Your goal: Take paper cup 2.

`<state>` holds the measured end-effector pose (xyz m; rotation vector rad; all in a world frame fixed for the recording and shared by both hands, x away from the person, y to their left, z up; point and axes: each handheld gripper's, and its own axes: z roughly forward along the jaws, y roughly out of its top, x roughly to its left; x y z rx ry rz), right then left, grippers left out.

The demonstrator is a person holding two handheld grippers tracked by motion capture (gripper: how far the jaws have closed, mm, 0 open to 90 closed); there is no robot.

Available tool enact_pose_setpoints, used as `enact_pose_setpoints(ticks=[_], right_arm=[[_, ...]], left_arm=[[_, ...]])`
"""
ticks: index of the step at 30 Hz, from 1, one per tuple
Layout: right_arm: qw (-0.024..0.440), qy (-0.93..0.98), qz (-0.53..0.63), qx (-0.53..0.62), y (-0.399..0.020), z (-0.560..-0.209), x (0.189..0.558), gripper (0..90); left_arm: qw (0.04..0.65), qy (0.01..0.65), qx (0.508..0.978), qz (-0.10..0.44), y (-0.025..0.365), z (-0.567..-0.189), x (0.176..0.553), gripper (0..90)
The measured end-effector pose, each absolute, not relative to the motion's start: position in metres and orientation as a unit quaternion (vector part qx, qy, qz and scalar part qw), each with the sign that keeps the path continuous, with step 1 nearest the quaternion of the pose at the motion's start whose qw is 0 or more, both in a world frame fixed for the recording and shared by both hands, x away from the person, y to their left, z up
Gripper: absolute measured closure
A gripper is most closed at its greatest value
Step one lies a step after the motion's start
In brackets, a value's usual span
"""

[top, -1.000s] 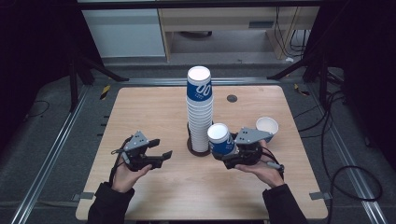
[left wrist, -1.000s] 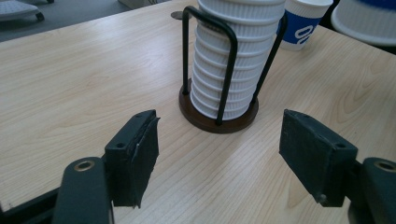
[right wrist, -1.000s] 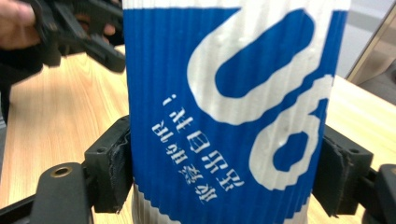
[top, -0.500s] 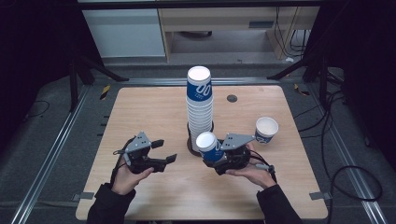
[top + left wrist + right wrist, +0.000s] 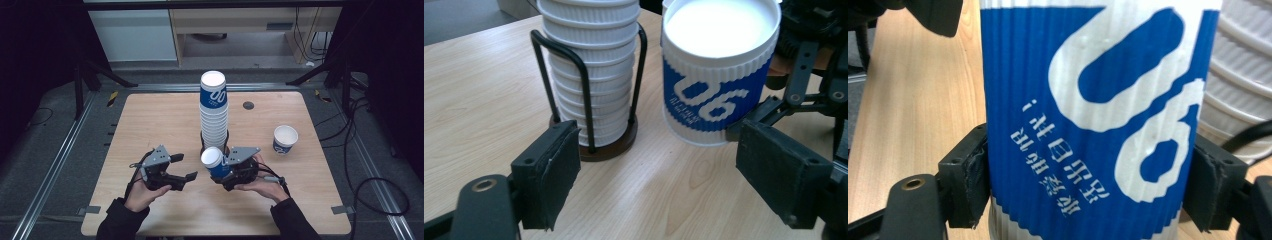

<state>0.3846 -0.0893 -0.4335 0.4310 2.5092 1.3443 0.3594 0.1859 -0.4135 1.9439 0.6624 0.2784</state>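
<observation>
High view: blue cup (image 5: pixel 214 163) is clamped by right gripper (image 5: pixel 226 170); left gripper (image 5: pixel 186 167) has just been opened wide, empty — a crushed wall is risked near the table's (image 5: pixel 150 120) front edge.

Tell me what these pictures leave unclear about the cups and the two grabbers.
- Held cup: right gripper view, rim and base cut off by the frame edges.
- Cup stack: left gripper view, top cut off, so no count.
- Lone cup: high view, print too small to read.
- Right gripper: high view, its pads hidden behind the held cup.
- Holder: high view, base hidden by the held cup.
</observation>
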Motion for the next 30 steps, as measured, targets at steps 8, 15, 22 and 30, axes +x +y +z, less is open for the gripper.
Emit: enact_pose_setpoints(ticks=[8, 15, 22, 30], right_arm=[[0.122, 0.870, 0.458, 0.133, -0.077, -0.438, 0.384, 20.7], [0.119, 0.876, 0.451, 0.122, -0.065, -0.443, 0.382, 20.7], [0.115, 0.880, 0.448, 0.112, -0.057, -0.446, 0.379, 20.7], [0.116, 0.881, 0.447, 0.108, -0.054, -0.447, 0.377, 20.7]], left_arm=[[0.516, 0.265, 0.808, 0.106, 0.179, -0.414, 0.357, 17.0], [0.511, 0.258, 0.814, 0.100, 0.171, -0.417, 0.356, 17.0], [0.510, 0.256, 0.816, 0.094, 0.166, -0.420, 0.356, 17.4], [0.507, 0.259, 0.817, 0.092, 0.162, -0.422, 0.357, 18.9]])
